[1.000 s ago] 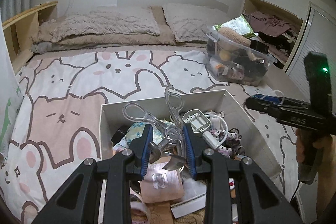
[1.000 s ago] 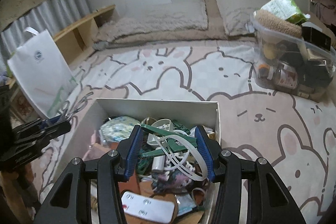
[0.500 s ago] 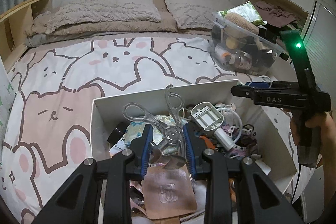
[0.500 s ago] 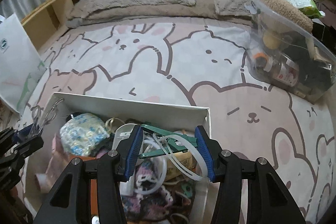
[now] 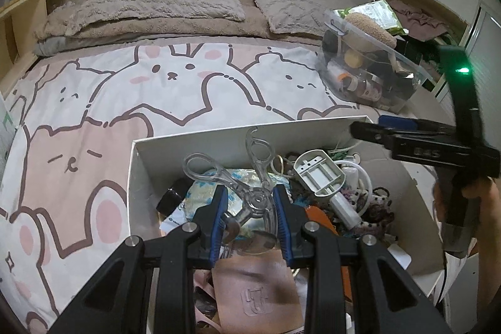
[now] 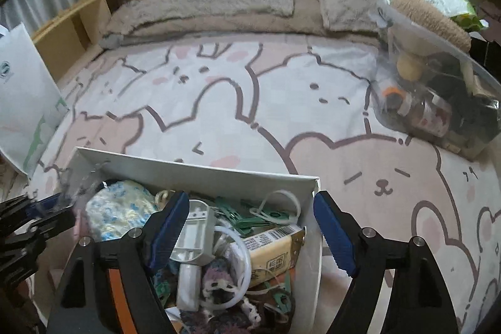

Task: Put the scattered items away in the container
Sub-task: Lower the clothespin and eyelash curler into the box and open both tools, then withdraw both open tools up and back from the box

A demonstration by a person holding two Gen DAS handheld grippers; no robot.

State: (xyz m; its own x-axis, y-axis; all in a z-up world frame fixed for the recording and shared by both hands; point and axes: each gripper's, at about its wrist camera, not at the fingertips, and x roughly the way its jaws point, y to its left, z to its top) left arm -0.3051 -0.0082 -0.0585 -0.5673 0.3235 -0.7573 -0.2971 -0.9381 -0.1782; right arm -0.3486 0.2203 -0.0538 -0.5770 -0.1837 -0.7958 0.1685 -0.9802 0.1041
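Observation:
A white box [image 5: 200, 143] full of small items sits on the cartoon-print bedspread; it also shows in the right wrist view [image 6: 200, 169]. My left gripper [image 5: 250, 208] is shut on clear-handled scissors [image 5: 250, 174], held above the box's contents, handles pointing away. My right gripper [image 6: 250, 227] is open and empty over the box's right end; green clips and a white cable [image 6: 269, 215] lie in the box below it. The right gripper also shows from the side in the left wrist view [image 5: 407, 136].
A clear plastic tub [image 5: 369, 74] packed with bottles and a brush stands on the bed at the right, also in the right wrist view [image 6: 438, 102]. A white paper bag [image 6: 25, 96] stands at the left. Pillows [image 5: 162, 5] lie at the headboard.
My right gripper has opened and let go of the green clips and white cable, which now lie in the box. My left gripper still holds the scissors over the box.

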